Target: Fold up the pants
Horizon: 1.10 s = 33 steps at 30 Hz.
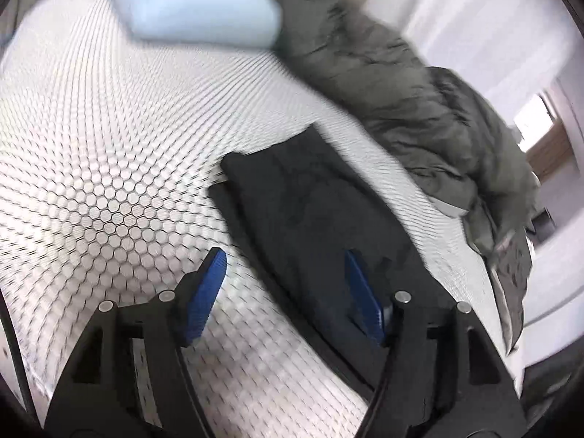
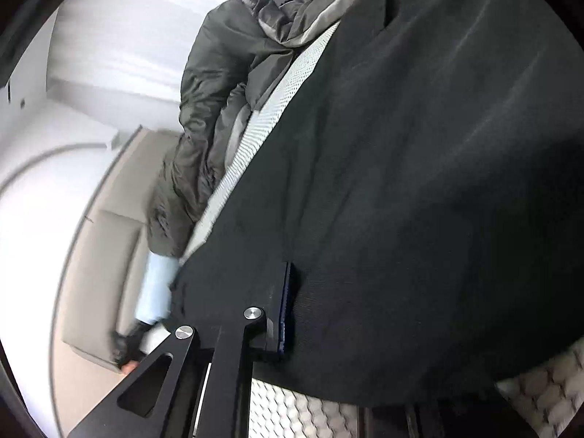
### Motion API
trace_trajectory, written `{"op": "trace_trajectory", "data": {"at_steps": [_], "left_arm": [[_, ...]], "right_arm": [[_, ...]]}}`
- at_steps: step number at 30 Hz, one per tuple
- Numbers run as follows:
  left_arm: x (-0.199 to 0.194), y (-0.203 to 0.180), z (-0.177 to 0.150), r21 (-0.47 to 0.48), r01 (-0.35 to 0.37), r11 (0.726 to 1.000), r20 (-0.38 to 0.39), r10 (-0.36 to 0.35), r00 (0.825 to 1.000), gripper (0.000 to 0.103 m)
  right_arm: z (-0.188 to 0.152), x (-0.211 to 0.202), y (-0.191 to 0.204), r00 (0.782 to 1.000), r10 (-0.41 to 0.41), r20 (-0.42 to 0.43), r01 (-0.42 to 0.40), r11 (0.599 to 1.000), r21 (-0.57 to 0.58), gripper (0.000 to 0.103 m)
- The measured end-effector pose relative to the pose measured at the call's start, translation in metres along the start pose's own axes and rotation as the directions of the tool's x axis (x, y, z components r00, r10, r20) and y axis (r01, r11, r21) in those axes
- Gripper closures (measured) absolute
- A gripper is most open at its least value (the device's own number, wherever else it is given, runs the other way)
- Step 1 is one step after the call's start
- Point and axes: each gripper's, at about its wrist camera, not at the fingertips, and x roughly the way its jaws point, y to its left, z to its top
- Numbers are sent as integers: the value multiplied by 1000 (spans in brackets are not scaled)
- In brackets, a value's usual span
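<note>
Count, both wrist views taken together:
- 1 pair of black pants [image 1: 314, 197], folded.
- 1 bed [image 1: 91, 146], honeycomb-patterned cover.
- 1 light blue pillow [image 1: 197, 3].
- 1 rumpled grey-green duvet [image 1: 419, 98].
- 2 claws: left claw [image 1: 286, 292], 2 blue pads showing; right claw [image 2: 292, 306], 1 blue pad edge visible, the other hidden by cloth.

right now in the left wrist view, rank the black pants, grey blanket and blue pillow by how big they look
1. grey blanket, largest.
2. black pants, close behind; nearer the camera and partly hidden, so the top two are unsure.
3. blue pillow, smallest.
</note>
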Motion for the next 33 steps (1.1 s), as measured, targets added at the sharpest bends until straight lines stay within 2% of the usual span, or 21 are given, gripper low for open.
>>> {"op": "trace_trajectory", "data": {"at_steps": [4,5,6,7,9,13,15,17,19,20,22,24,26,28,29,30,31,32,33], "left_arm": [[-27,-51,-27,164,77,983,28,-83,996,14],[-30,-64,-35,197,106,975,23,-113,993,11],[-30,-77,-41,220,135,966,5,-139,990,2],[-27,-90,-46,240,167,956,-19,-167,986,1],[-20,-116,-61,287,220,932,-75,-207,975,1],[-12,-161,-94,382,273,883,-147,-233,961,1],[-5,-185,-116,424,312,850,-210,-243,947,1],[-2,-204,-135,470,340,815,-251,-246,936,1],[4,-228,-162,550,348,759,-287,-220,932,1],[6,-236,-175,582,347,736,-295,-207,933,1],[13,-249,-195,633,337,697,-308,-173,936,1],[22,-258,-219,680,316,662,-319,-120,940,1],[29,-267,-237,709,302,637,-325,-86,942,1],[40,-277,-254,749,298,591,-335,-50,941,1],[45,-281,-262,773,281,568,-324,-28,946,1],[49,-281,-266,784,271,558,-317,-15,948,1],[52,-281,-268,794,262,549,-311,-3,950,0],[53,-282,-268,794,261,549,-313,0,950,0],[54,-282,-266,786,270,557,-324,-1,946,0]], "right_arm": [[-18,-15,14,996,-82,-17,80,991,-106,84],[-25,-19,17,995,-96,-18,93,987,-131,83],[-30,-23,19,995,-103,-19,99,984,-148,81],[-36,-28,22,994,-109,-16,105,980,-167,78],[-50,-43,28,991,-133,12,133,967,-217,64],[-76,-76,44,975,-194,113,220,928,-302,42],[-77,-84,57,963,-220,157,263,899,-350,20],[-70,-87,71,944,-265,195,323,862,-390,13],[-56,-84,83,934,-287,212,353,831,-430,5],[-45,-76,91,929,-308,206,370,803,-467,1],[-28,-62,94,919,-347,187,392,759,-519,0],[-8,-33,92,902,-404,154,413,697,-586,0],[10,-5,80,870,-469,152,456,650,-608,0],[23,20,62,834,-533,143,499,618,-608,0],[28,33,53,808,-572,142,523,585,-620,1],[29,43,47,787,-601,138,530,545,-650,0],[30,45,47,789,-599,137,514,522,-681,0],[31,40,49,788,-596,153,504,482,-717,0],[34,34,49,769,-610,190,529,439,-726,0]]}}
